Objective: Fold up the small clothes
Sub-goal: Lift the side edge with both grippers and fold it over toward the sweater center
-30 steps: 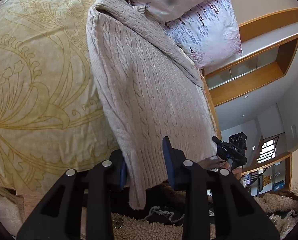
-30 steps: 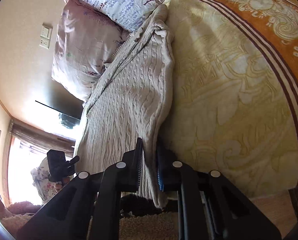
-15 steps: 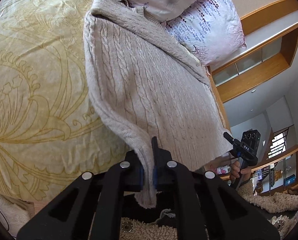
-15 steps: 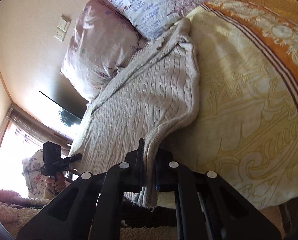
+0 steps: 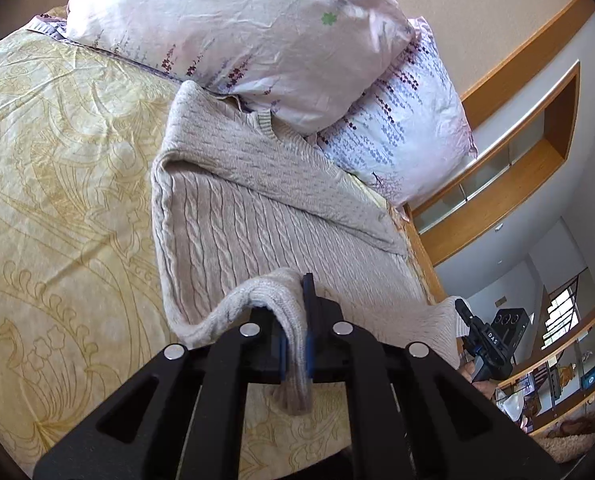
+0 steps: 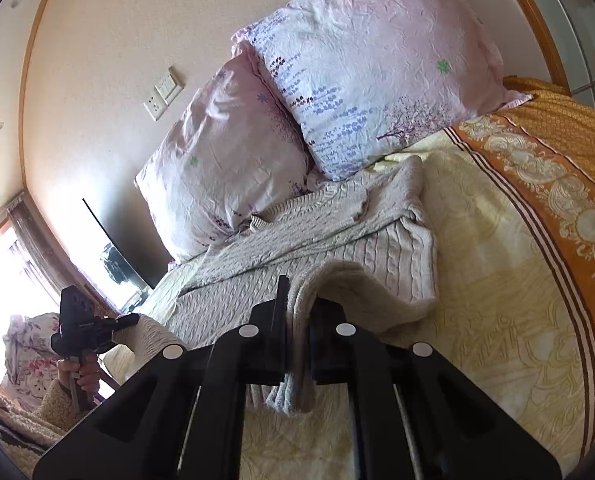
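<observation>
Two grippers clamped on the beige cable-knit sweater [image 5: 233, 216] hem, one corner each. Left gripper [image 5: 295, 344]: fingers [image 5: 308, 292] pinched narrow on the hem corner, knit draped over them, tail hanging below. Right gripper [image 6: 297, 340]: same, fingers [image 6: 282, 300] squeezed on bunched hem, fabric dangling underneath. Sweater body flat on the yellow patterned bedspread [image 5: 57, 200], hem edge raised off it, neck end touching two floral pillows [image 6: 361, 80]. Opposite gripper seen in each wrist view, gripped by a hand [image 6: 79, 372].
</observation>
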The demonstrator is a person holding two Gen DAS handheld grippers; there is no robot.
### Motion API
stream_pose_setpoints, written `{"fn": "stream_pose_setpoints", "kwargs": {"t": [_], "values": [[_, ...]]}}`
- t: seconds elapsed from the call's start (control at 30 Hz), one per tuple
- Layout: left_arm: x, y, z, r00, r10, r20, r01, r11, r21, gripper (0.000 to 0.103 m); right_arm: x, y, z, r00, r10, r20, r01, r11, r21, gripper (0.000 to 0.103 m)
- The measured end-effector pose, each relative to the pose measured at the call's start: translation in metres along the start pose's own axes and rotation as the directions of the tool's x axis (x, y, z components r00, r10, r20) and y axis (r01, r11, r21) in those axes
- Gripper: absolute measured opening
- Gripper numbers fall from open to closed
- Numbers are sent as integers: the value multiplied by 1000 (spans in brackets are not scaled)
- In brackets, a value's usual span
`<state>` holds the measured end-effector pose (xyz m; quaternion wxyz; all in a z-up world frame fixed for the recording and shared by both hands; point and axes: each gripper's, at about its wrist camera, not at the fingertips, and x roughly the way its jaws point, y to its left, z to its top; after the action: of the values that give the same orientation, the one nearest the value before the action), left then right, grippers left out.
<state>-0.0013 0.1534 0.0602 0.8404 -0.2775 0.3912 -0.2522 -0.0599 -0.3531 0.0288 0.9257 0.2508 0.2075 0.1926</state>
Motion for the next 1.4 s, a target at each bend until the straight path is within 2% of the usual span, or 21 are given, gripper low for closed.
{"fn": "stream_pose_setpoints", "kwargs": {"t": [0.2,0.33,0.47,0.57,0.67,0.73,0.93,1.0,1.07,1.17,1.2,1.27,1.33,1.4], "values": [[12,5,57,992,11,129,-5,999,-42,6,32,7,54,995,1,102,0,1000,-1,8],[38,13,92,987,40,157,-28,996,-84,6,74,4,76,994,-21,106,19,1000,17,8],[78,21,116,983,96,155,-81,992,-99,6,123,-6,89,993,-92,74,90,995,34,8],[105,36,129,981,127,145,-104,981,-162,6,158,-27,94,985,-169,25,166,982,94,8],[128,58,133,983,157,93,-130,960,-247,6,184,-57,91,970,-223,-92,237,953,191,8],[137,68,129,987,148,57,-125,948,-292,6,188,-66,87,967,-211,-142,238,947,215,8],[135,67,123,988,150,43,-135,962,-239,7,177,-64,84,966,-157,-206,202,955,216,10],[134,66,122,988,153,31,-142,961,-237,8,174,-62,81,959,-161,-235,210,957,201,11],[134,64,121,989,146,11,-139,963,-232,13,170,-61,77,953,-160,-258,213,958,192,11],[131,59,117,991,128,-25,-130,969,-210,14,166,-56,73,935,-190,-300,240,961,140,10],[130,56,116,992,121,-42,-127,973,-191,14,164,-54,73,932,-201,-300,246,962,122,9],[129,49,116,991,119,-55,-126,981,-147,6,162,-52,75,938,-206,-280,244,964,105,7],[127,43,120,993,111,-41,-115,986,-121,5,162,-53,82,947,-205,-246,239,964,118,7],[125,42,129,996,92,-9,-92,986,-135,5,165,-55,91,960,-188,-205,222,963,155,6]]}}
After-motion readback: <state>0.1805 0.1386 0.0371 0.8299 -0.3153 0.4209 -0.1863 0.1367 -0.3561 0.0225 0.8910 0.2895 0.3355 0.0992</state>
